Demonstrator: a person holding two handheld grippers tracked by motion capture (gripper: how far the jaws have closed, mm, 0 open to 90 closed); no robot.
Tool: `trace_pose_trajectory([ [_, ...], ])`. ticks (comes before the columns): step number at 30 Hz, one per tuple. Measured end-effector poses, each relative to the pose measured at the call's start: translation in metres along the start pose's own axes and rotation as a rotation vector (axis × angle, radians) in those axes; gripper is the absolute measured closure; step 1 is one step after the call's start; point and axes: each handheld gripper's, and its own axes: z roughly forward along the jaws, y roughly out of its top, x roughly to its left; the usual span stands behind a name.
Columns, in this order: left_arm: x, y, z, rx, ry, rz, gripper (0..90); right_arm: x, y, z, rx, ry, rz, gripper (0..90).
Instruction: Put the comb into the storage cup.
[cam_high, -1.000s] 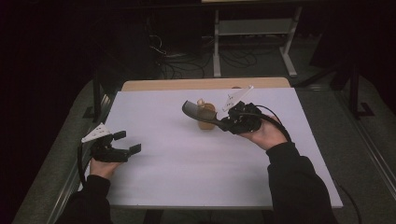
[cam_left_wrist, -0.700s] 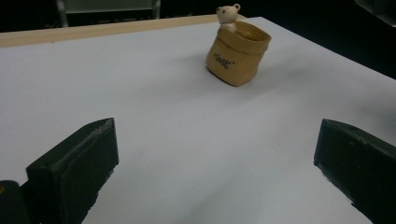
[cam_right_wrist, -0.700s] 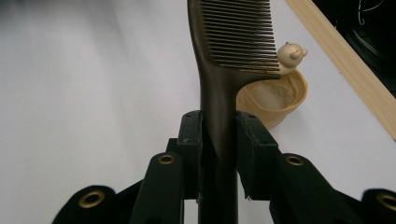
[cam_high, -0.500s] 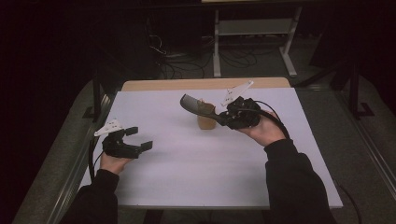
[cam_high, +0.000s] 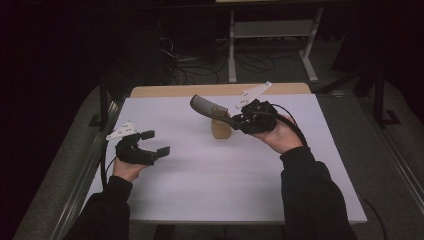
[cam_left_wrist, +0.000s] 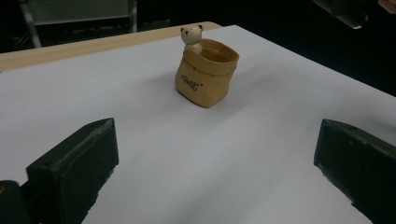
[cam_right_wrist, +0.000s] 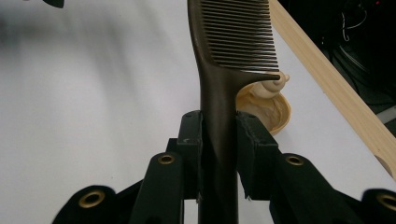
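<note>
The comb (cam_right_wrist: 229, 51) is dark brown, with a long handle and a row of thin teeth. The right gripper (cam_right_wrist: 218, 140) pinches the comb's handle tight between its two black jaws, so the teeth end sticks out in front of it. In the high view the comb (cam_high: 207, 107) is up in the air, above the table (cam_high: 210, 200), and it slants up and to the left from the right gripper (cam_high: 239, 120). Just under the comb stands a small tan pot (cam_high: 220, 125) that looks like a little sack. In the left gripper view the pot (cam_left_wrist: 205, 74) stands upright on the white table top, it has small dark letters on its front, and a tiny bear (cam_left_wrist: 192, 35) peeks over its back rim. In the right gripper view the pot (cam_right_wrist: 268, 109) sits right behind the comb's handle, and the bear's head is partly hidden by the comb. The left gripper (cam_high: 152, 145) is well apart from the pot, over the left side of the table. Its jaws are spread wide with nothing between them. The table has a wooden edge (cam_high: 175, 91) at the far side. A person's dark sleeve (cam_high: 312, 195) comes in from the bottom.
</note>
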Motion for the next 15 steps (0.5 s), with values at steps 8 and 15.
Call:
trace_pose_trajectory([
  [8,-0.001,0.013,0.004,-0.006,-0.018,0.002,0.0,-0.001,0.004,0.000,-0.022,-0.006,0.002,71.3],
  [15,-0.002,0.025,0.008,-0.006,-0.043,-0.005,0.0,0.000,0.006,0.002,-0.032,-0.007,0.002,71.3],
])
